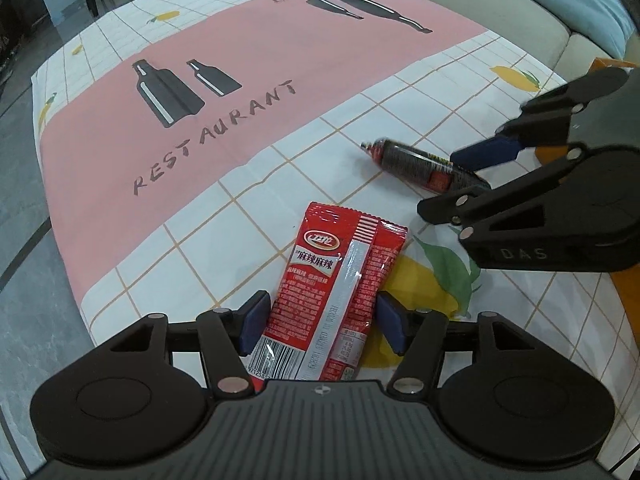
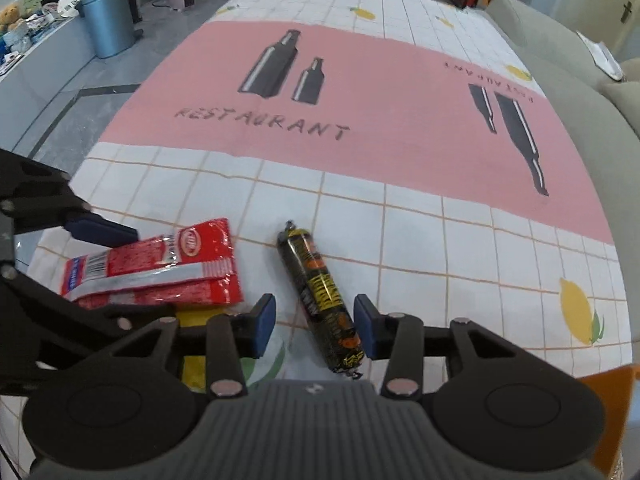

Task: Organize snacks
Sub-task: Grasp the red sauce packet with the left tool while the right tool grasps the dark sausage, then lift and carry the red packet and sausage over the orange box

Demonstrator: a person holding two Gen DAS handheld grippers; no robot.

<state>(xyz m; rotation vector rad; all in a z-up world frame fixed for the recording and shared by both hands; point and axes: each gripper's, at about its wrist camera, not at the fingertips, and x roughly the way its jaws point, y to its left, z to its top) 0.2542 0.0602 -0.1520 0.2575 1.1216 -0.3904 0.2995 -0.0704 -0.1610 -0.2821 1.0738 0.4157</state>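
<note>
A red snack packet (image 1: 332,280) lies flat on the tablecloth (image 1: 200,80), between the blue pads of my left gripper (image 1: 324,324). The pads stand at the packet's two long edges without squeezing it, so the gripper is open. A dark sausage stick (image 2: 320,296) lies just right of the packet (image 2: 160,268). My right gripper (image 2: 315,324) straddles the stick's near end, open, with a gap on each side. In the left wrist view the right gripper (image 1: 460,184) reaches in from the right over the sausage stick (image 1: 416,160).
An orange box (image 2: 608,396) sits at the table's near right corner. A grey sofa (image 2: 560,52) runs along the right side. A blue bin (image 2: 106,20) stands on the floor at far left. The pink middle of the cloth (image 2: 360,92) holds nothing.
</note>
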